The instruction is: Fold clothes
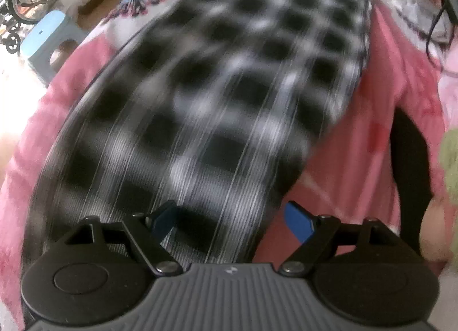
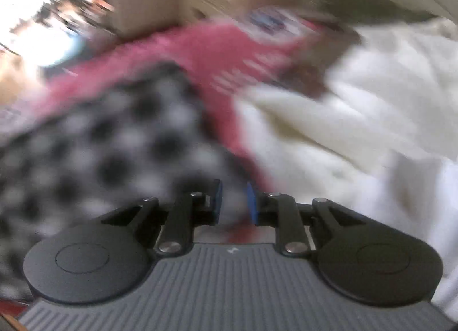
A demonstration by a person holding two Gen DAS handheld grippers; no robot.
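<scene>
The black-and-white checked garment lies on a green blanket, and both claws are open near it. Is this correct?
Not quite: the blanket is pink, not green, as the left wrist view shows. The checked garment does lie on it, and the left claw and right claw are both open near the garment.

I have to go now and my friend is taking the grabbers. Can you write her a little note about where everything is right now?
Left gripper: open, jaws wide apart, holding nothing, right over the near end of the checkered garment.
Right gripper: open with a narrow gap, nothing clearly between the jaws; the view is blurred.
The checkered garment lies in a long strip on the pink blanket. A white garment lies to its right.
Done: the checkered piece looks narrowed lengthwise, though blur makes this uncertain.
Left: probably fold it end to end, then do the white one.
</scene>
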